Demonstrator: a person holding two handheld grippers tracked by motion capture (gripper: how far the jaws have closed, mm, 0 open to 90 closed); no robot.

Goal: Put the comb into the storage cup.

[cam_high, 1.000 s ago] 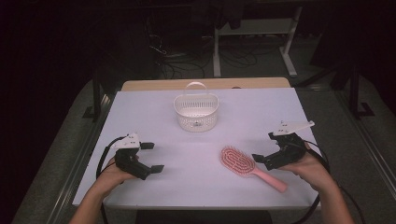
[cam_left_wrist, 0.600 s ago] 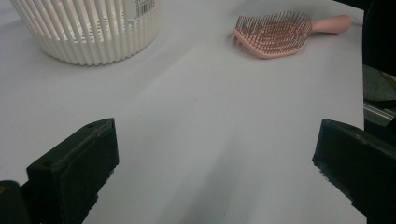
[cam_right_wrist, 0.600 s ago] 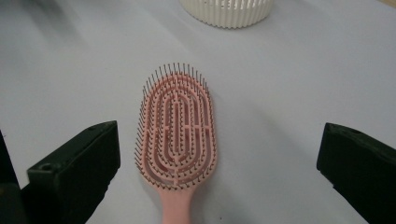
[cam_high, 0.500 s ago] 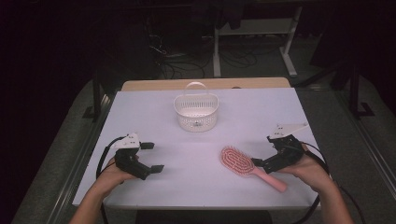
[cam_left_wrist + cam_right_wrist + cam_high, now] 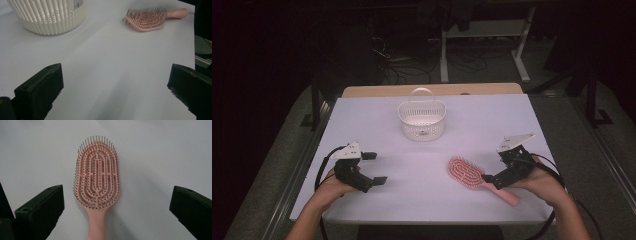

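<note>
Surface: smooth matte white tabletop (image 5: 427, 145) is lying under everything, with a dark room of stands and cables sitting beyond its far edge.
Right tool: black two-jaw right gripper (image 5: 502, 167) is hovering over the handle of the brush in the high view; in the right gripper view its jaws are standing wide apart, one on each side of the handle, touching nothing.
Left tool: black two-jaw left gripper (image 5: 374, 167) is resting low at the near left of the table, jaws spread wide and holding nothing, well apart from the brush.
Task thing: pink plastic oval-headed hairbrush (image 5: 97, 182) is lying flat on the tabletop at the near right, bristles facing up.
Texture: fine dark pins are standing in concentric oval rings on a slotted head, and the handle is looking smooth and rounded.
Axis: in the high view its long axis is running diagonally, with the head pointing toward the table's middle and the handle pointing to the near right corner; in the right gripper view the handle is pointing at the camera.
Farther off: cream plastic basket with ribbed slotted walls and a hoop handle (image 5: 422, 119) is standing upright near the far middle, well apart from the brush.
Count: two grippers, one hairbrush, one basket.
</note>
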